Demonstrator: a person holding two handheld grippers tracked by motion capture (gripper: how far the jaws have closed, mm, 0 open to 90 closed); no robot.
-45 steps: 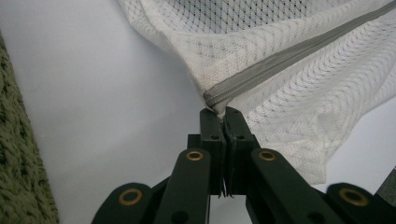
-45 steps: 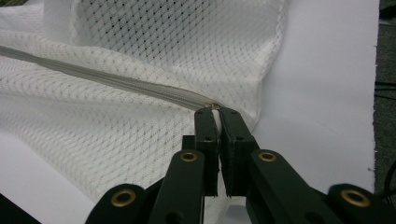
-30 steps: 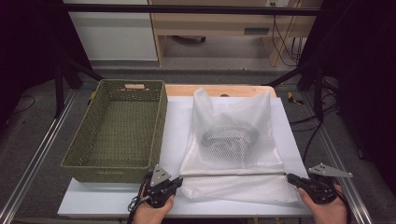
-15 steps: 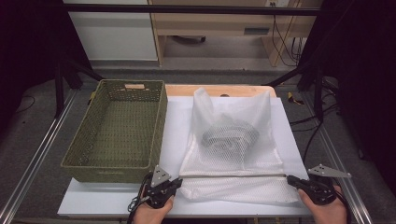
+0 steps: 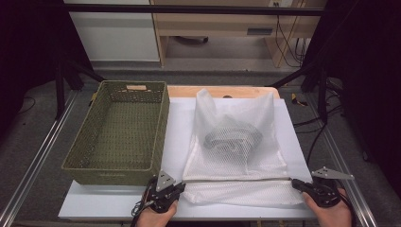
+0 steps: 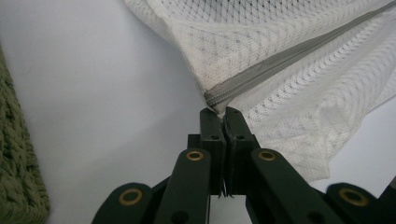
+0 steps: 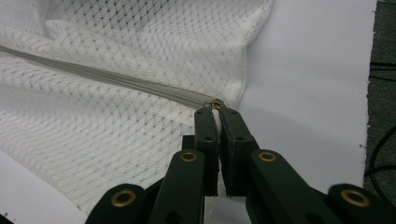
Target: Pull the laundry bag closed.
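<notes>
White mesh bag (image 5: 235, 142) unmoved since before; left gripper (image 5: 182, 187) and right gripper (image 5: 294, 182) stay clamped on its grey zipper (image 5: 236, 179) ends.

I work at a white board (image 5: 118, 203) laid over a wooden tabletop (image 5: 189, 91), with metal rails (image 5: 35, 165) running down both sides. Beyond it the floor (image 5: 156, 75) is grey. A white cabinet (image 5: 116, 35) stands at the far left, a wooden shelf unit (image 5: 227, 28) beside it. Black cables (image 5: 286, 40) hang at the right. Both far sides lie in darkness.
</notes>
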